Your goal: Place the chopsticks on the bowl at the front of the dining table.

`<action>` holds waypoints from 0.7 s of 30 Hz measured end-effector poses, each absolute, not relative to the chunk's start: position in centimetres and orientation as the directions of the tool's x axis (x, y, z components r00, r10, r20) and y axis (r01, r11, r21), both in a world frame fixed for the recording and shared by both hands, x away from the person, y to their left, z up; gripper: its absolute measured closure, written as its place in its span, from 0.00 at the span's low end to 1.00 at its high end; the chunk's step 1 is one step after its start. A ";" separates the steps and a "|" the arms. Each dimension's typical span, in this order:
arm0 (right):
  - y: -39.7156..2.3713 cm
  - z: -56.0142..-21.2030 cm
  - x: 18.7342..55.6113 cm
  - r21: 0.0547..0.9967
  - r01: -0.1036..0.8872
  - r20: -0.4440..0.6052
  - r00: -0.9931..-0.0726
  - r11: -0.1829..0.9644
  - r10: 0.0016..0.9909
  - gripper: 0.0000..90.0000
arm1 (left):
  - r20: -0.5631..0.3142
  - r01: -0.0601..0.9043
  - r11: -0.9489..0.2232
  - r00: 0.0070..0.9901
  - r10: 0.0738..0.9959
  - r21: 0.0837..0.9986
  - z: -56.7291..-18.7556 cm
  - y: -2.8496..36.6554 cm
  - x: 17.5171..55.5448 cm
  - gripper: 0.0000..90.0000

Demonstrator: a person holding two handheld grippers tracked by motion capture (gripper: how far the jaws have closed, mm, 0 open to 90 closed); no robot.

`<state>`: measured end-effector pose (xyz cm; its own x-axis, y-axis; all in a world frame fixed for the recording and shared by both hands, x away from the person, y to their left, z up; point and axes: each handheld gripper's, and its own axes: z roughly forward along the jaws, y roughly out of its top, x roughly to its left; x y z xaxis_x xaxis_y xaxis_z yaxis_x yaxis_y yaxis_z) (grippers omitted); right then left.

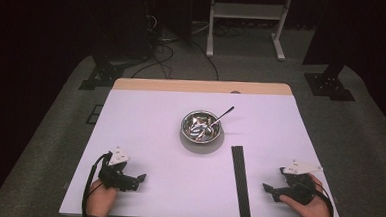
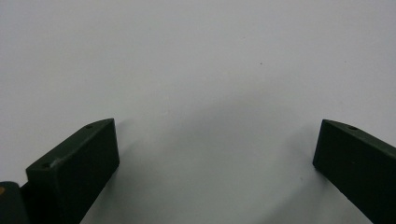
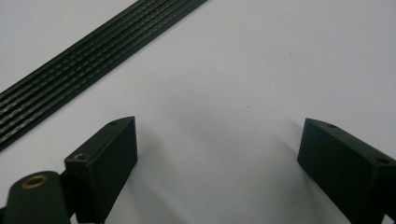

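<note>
Steel bowl (image 1: 200, 127) with spoon (image 1: 222, 115) at counter (image 1: 145, 116) centre, far from both grippers; ribbed black strip (image 1: 240, 182) lying near-to-far, just left of right gripper (image 1: 271, 190). Left gripper (image 1: 138, 179) at near left. Left gripper view: jaws apart over bare white. Right gripper view: jaws apart, empty; grooved strip (image 3: 93, 60) beyond.

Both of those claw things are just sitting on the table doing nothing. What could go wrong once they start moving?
The spoon leans loosely on the rim of the metal bowl, handle poking out; a nudge could flip it out or slide the bowl. The black ribbed strip lies flat, close beside the open right gripper, so it may be hard to pinch and easy to push away. The open left gripper has the longer reach to the bowl.
</note>
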<state>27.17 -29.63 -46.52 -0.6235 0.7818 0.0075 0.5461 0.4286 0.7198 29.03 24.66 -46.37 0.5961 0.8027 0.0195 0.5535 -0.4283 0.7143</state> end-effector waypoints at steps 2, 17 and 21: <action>-29.6 -46.5 27.2 0.720 0.546 0.008 -0.624 0.428 0.782 0.11 | 0.018 0.554 -0.428 0.596 0.803 0.714 -46.4 24.7 29.0 0.00; -29.2 -45.6 28.2 0.751 0.514 -0.003 -0.626 0.415 0.780 0.13 | 0.022 0.551 -0.429 0.596 0.803 0.716 -46.4 24.7 29.0 0.00; -29.0 -45.2 28.4 0.762 0.500 -0.011 -0.624 0.411 0.781 0.13 | 0.022 0.551 -0.429 0.596 0.803 0.716 -46.4 24.7 29.0 0.00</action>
